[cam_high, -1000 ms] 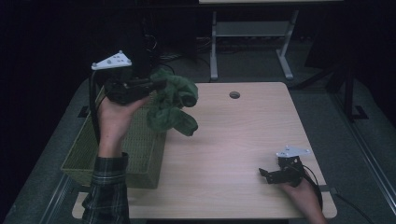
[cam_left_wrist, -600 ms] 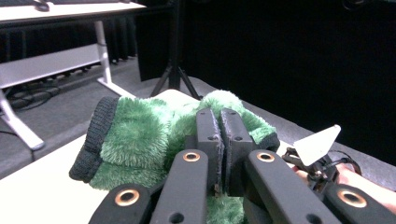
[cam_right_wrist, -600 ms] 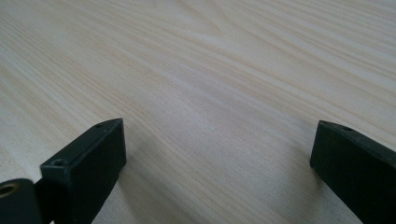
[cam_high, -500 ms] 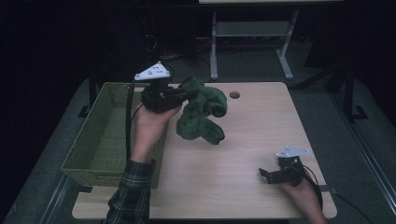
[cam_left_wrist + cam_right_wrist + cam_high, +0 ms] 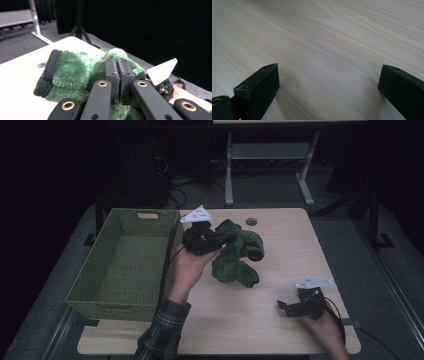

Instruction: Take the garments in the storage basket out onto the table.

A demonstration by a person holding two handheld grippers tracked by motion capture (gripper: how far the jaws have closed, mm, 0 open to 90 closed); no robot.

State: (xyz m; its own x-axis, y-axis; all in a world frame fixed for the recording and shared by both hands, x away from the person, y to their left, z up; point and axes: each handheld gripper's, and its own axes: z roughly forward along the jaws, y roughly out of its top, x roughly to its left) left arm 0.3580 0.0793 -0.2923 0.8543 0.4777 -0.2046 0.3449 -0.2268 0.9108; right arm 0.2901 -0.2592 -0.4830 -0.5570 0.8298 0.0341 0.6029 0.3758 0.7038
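Gripping a fuzzy green garment (image 5: pixel 235 255), the left gripper (image 5: pixel 220 239) hangs over the middle of the table (image 5: pixel 280 245). In the left gripper view its two black jaws stand pressed almost together, with a fold of the green fleece pinched between the pads (image 5: pixel 112 72). A dark ribbed cuff (image 5: pixel 48 72) of the garment points toward nine o'clock in that view, and the pale tabletop lies beneath it.

In the high view the garment hangs bunched from the jaws and spills toward five o'clock, with its lower end at or just above the wood; whether it touches I cannot tell. The left hand (image 5: pixel 192 265) comes up from six o'clock, a plaid sleeve (image 5: pixel 162 332) behind it, and the grey three-cornered plate (image 5: pixel 196 215) sits on top of the gripper at twelve o'clock.

A green woven basket (image 5: pixel 120 265) stands at nine o'clock of the garment, along the left edge of the table, just beside the left forearm.

The right gripper (image 5: pixel 285 306) rests low at five o'clock of the table, well apart from the garment. In the right gripper view its jaws stand wide, with bare wood grain between them. A small round hole (image 5: pixel 251 221) marks the tabletop at twelve o'clock, near the far edge.
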